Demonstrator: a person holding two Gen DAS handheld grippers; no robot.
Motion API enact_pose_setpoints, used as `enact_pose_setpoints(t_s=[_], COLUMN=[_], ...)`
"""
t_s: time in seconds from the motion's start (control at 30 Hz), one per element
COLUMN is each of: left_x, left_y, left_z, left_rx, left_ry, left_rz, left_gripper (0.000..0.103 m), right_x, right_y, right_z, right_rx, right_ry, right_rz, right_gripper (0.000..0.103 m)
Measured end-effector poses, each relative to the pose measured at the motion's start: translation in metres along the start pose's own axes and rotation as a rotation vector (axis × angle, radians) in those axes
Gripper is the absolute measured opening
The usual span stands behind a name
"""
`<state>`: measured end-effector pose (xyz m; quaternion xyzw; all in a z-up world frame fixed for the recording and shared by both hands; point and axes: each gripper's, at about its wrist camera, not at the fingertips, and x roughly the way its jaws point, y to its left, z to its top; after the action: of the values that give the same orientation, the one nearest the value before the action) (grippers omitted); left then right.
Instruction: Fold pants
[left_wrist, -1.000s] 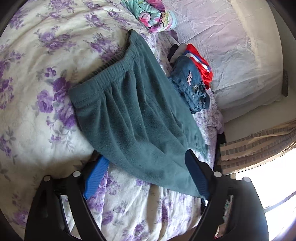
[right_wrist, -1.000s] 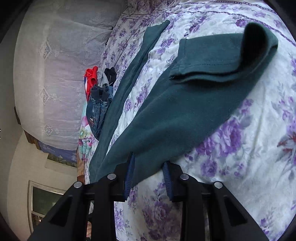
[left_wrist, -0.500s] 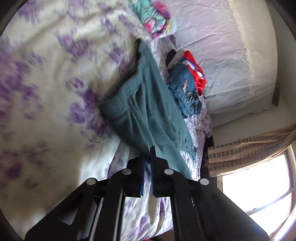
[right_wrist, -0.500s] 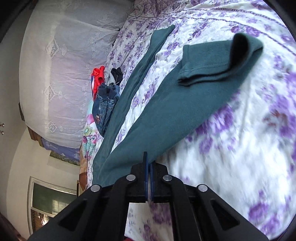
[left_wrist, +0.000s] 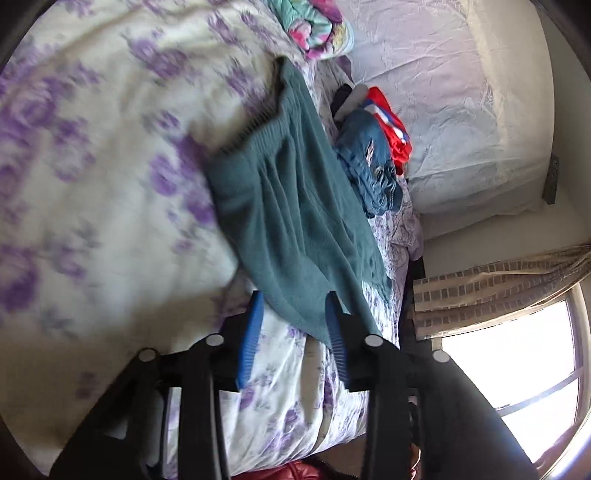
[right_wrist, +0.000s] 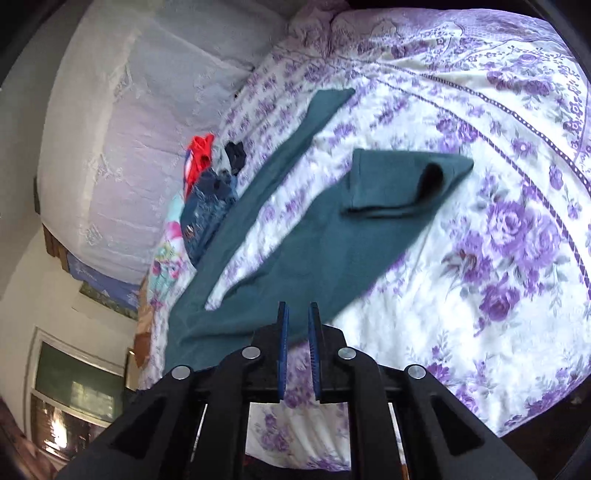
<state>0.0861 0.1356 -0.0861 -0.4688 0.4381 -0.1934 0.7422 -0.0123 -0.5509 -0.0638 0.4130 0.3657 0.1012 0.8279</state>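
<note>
My left wrist camera looks close along the teal fleece pants (left_wrist: 295, 221) from the waistband end; my right views them (right_wrist: 306, 240) from beside, sharing the purple-flowered bedspread (left_wrist: 92, 184).

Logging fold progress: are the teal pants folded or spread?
Mostly spread: teal pants lie with legs apart on the bed; only one cuff is turned back.

we cannot read the floral bedspread (left_wrist: 92, 192) on the left of the left wrist view — it is smeared by blur. the pants (left_wrist: 295, 221) run under the fingers of the left hand-held gripper (left_wrist: 293, 299), so their near edge is hidden. in the right wrist view the pants (right_wrist: 314, 243) pass behind the right hand-held gripper (right_wrist: 298, 310), and the jeans (right_wrist: 207, 210) — partly covered — show no clear outline.
</note>
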Motion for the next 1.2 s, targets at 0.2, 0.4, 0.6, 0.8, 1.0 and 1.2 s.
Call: enact_pose_setpoints(t_s=[0.2, 0.4, 0.6, 0.8, 1.0, 1.2], left_x=[0.030, 0.031, 0.032, 0.033, 0.035, 0.035], left_y=[0.002, 0.001, 0.001, -0.001, -0.003, -0.004], left_z=[0.011, 0.008, 0.010, 0.008, 0.008, 0.004], left_rx=[0.000, 0.071, 0.065, 0.100, 0.122, 0.153], left_ry=[-0.002, -0.004, -0.001, -0.002, 0.009, 0.001], left_rz=[0.042, 0.029, 0.023, 0.033, 0.047, 0.054], left_gripper=[0.028, 0.026, 0.026, 0.026, 0.026, 0.026], right_x=[0.025, 0.072, 0.017, 0.021, 0.122, 0.235], right_y=[-0.002, 0.000, -0.007, 0.039, 0.130, 0.193], right_z=[0.024, 0.046, 0.141, 0.106, 0.037, 0.019], right_rx=[0.033, -0.009, -0.098, -0.235, -0.496, -0.612], right_ry=[0.001, 0.081, -0.354, -0.160, 0.181, 0.452], right_rz=[0.036, -0.068, -0.523, -0.329, -0.045, 0.012], right_gripper=[0.012, 0.019, 0.019, 0.053, 0.052, 0.040])
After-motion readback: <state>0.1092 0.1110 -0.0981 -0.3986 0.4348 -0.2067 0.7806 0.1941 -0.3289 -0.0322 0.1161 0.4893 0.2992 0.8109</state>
